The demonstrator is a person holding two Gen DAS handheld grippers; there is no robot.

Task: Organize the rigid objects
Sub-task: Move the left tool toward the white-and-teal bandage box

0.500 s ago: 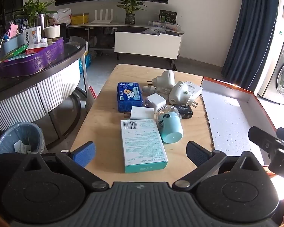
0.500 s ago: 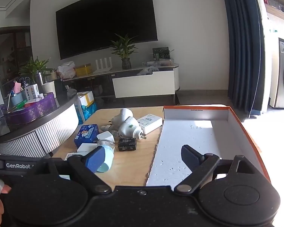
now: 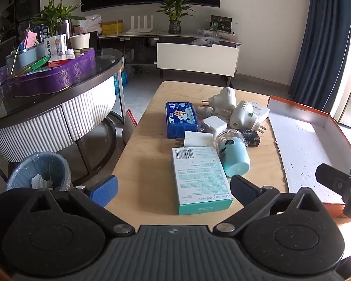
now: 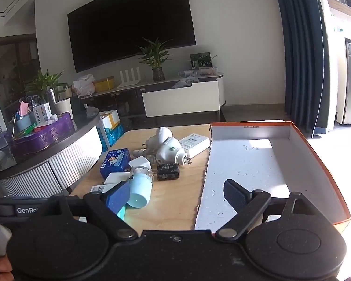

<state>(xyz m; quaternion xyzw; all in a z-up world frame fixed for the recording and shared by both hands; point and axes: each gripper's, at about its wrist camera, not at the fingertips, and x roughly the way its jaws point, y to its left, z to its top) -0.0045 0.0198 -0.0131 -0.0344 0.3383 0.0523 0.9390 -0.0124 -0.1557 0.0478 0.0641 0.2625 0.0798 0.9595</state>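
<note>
A cluster of objects lies on the wooden table [image 3: 142, 164]: a white-and-teal bandage box [image 3: 200, 178], a light blue capped bottle [image 3: 234, 154], a blue tin [image 3: 180, 119], white chargers [image 3: 214, 124], white plug adapters [image 3: 243, 116] and a small black box [image 3: 249, 137]. My left gripper [image 3: 173, 190] is open, its jaws either side of the bandage box's near end without touching it. My right gripper [image 4: 175, 195] is open and empty, above the table's near edge beside the orange-rimmed box [image 4: 316, 154]. The light blue bottle [image 4: 139, 189] lies just beyond its left fingertip.
The orange-rimmed box [image 3: 301, 149] with a white foam floor fills the table's right side. A round dark-topped table [image 3: 58, 98] with a purple tray stands to the left, a bin [image 3: 38, 173] below it. A TV stand and curtain sit behind.
</note>
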